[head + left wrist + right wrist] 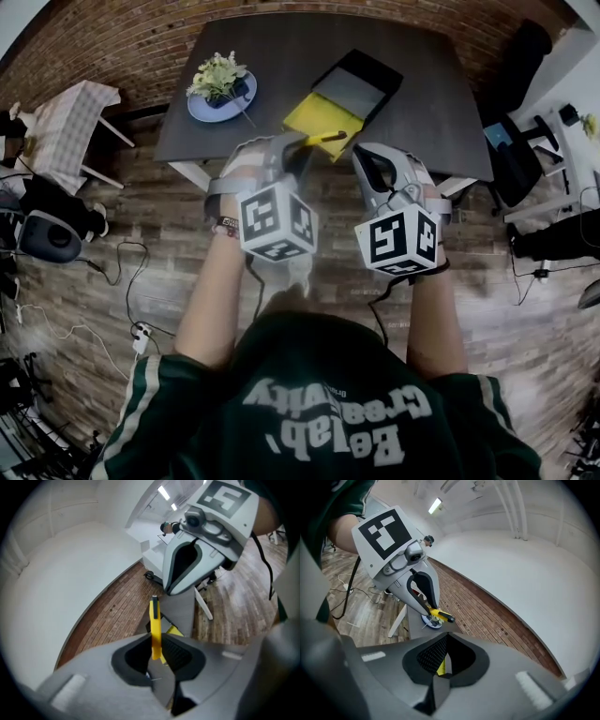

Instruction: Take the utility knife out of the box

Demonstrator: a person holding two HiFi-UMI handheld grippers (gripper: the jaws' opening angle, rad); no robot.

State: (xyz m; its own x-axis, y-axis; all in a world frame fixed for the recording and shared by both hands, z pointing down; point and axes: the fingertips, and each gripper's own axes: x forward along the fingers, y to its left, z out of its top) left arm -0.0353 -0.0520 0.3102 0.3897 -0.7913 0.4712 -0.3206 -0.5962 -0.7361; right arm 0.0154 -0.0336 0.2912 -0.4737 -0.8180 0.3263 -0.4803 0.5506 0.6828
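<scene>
Closest to me, the person in the dark green sweatshirt holds both tools up side by side. The left gripper [157,654] is clamped on the slim yellow plastic utility knife [155,623]. Its pads pinch the knife's rear end, so most of the body and its dark tip stick out ahead of the jaws, in the air and clear of the box. Just to its right, the right gripper [445,662] has its jaws drawn almost together, with only a slit between them and nothing in them. I'd judge the knife to be light and rigid but smooth-sided, so a pinch this far back could let it pivot. A hold across the flat sides nearer the middle would sit steadier, and it would stay away from the blade end. Beyond the jaws is the dark rectangular table [281,52]. The open black box [361,82] lies ahead of the right gripper, and a bright yellow sheet or lid [317,117] rests against its near side. Farther off, ahead and left of the left gripper, a round blue plate [200,112] carries a small bunch of pale flowers [217,75].
</scene>
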